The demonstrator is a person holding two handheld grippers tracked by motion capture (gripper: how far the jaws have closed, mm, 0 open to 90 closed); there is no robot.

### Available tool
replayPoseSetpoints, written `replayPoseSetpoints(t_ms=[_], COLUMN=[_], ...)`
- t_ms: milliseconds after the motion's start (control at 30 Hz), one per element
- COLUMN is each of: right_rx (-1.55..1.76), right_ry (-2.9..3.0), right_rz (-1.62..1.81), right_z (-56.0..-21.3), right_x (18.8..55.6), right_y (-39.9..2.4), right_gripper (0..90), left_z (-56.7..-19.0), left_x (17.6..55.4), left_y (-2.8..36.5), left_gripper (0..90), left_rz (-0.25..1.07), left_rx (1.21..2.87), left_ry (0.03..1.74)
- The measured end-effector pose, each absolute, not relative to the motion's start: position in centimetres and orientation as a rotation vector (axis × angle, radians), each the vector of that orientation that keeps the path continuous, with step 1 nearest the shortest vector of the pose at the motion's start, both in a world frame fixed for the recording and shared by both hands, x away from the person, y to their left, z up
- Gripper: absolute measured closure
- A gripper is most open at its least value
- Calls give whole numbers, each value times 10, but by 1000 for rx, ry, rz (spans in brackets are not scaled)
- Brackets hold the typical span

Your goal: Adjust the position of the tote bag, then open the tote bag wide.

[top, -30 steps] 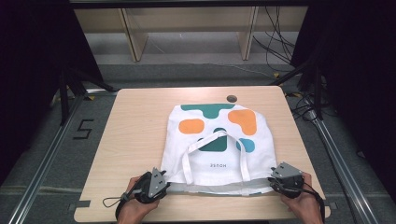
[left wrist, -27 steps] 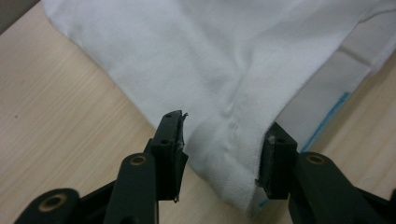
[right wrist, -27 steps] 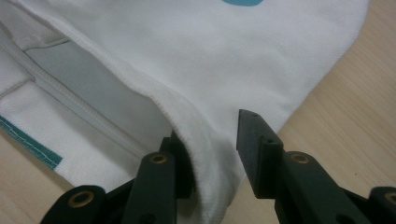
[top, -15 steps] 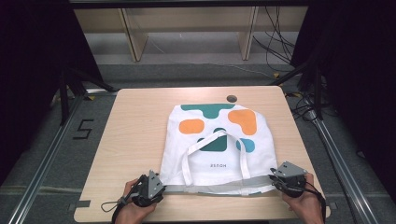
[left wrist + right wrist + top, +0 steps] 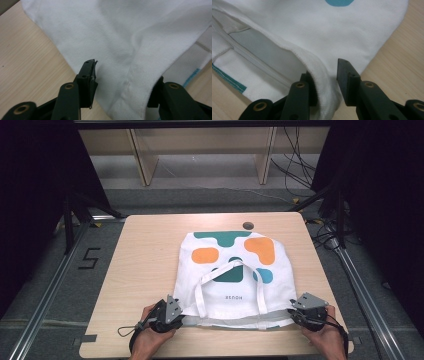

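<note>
One white cloth bag (image 5: 232, 270) lies flat on the pale wooden surface (image 5: 145, 255), its mouth toward the near edge and its bottom toward the far edge, close to a small round hole (image 5: 247, 226) in the wood. The cloth looks like a soft, finely woven cotton with stitched hems. On the bag's upper face are six rounded blobs of colour: two dark green, two orange and two light blue, with a small line of lettering too small to read below them. Two white strap handles (image 5: 230, 285) lie folded back over the bag, forming an arch. Through the mouth a grey lining shows, edged with a teal stitch line.

Two grippers are at the bag's mouth corners. The left gripper (image 5: 122, 82) has its fingers spread fairly wide, with the white hem of the bag's corner lying between them, not pinched. The right gripper (image 5: 325, 82) has its fingers at a narrower gap around the thick rolled hem of the opposite corner; whether they press the cloth I cannot tell. In the high view each hand (image 5: 150, 340) holds its gripper at the near edge of the bag.
</note>
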State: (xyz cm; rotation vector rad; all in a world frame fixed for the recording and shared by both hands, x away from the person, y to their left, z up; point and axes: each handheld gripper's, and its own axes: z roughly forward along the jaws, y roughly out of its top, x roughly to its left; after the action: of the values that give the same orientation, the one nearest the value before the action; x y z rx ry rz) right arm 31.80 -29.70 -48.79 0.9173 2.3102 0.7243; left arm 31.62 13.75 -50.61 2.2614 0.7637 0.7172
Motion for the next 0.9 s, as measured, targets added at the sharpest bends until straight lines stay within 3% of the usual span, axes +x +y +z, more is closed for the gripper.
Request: replayPoseSetpoints(t_ms=[300, 633, 900], right_rx=[919, 929, 917], right_ry=[2312, 2341, 2360], right_rz=[727, 714, 744], right_z=[-488, -493, -490], right_x=[318, 322, 323], right_y=[-298, -297, -297], right_gripper=[721, 666, 834], left_z=[-503, -485, -479], left_x=[313, 310, 306], left_y=[138, 143, 145], left_gripper=[831, 853, 856], left_rz=[707, 747, 731], left_rx=[2230, 2161, 2115], left_ry=[710, 691, 678])
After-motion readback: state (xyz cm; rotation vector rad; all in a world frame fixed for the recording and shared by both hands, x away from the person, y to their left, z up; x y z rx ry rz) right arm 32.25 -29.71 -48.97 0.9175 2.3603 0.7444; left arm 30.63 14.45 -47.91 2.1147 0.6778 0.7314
